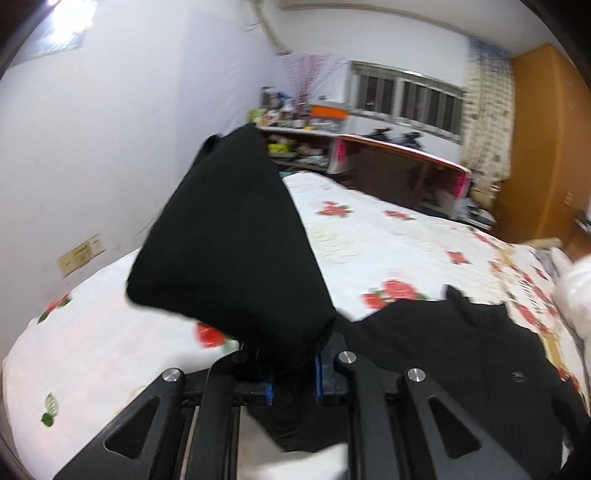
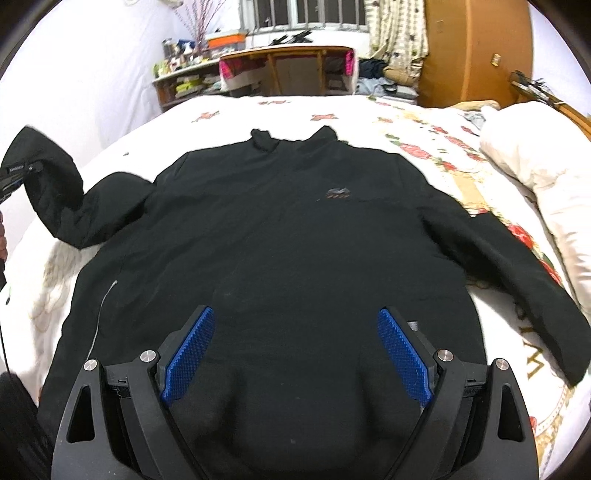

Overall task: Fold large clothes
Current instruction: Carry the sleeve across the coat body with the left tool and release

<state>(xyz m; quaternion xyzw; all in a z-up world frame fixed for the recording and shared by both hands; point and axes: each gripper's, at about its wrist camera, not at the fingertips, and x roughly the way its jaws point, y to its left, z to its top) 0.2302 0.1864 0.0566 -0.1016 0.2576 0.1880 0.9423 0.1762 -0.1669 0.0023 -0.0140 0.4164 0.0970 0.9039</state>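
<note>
While your left gripper [image 1: 291, 373] is clamped on the cuff end of one sleeve [image 1: 229, 240], its blue pads pressing the black cloth between them, that sleeve rises off the bed and stands up in front of the left wrist camera, blocking much of the white wall behind it. From the right wrist view you can see the same sleeve [image 2: 51, 184] lifted at the bed's left edge, bent over where it is held, with a small label showing near the cuff.

Your right gripper [image 2: 295, 350] hangs over the lower hem of the large black long-sleeved jacket [image 2: 288, 236], its two blue ribbed pads [image 2: 192, 354] spread wide with nothing pinched between them; you cannot tell from this angle whether the fingertips touch the fabric.

You have the jacket lying front up across the middle of the bed with the white, red-flowered sheet [image 2: 424, 147]. Its collar [image 2: 291, 138] points toward the bed's far edge and its hem toward you. A small dark logo [image 2: 338, 192] sits on the chest. The other sleeve [image 2: 517, 273] stretches flat toward the bed's right edge, ending near a white quilt [image 2: 535, 155] bunched along that side.

Beyond the far edge of the bed you can make out a wooden desk [image 2: 291, 66], cluttered shelves [image 2: 184, 74] and a barred window [image 2: 303, 18].
</note>
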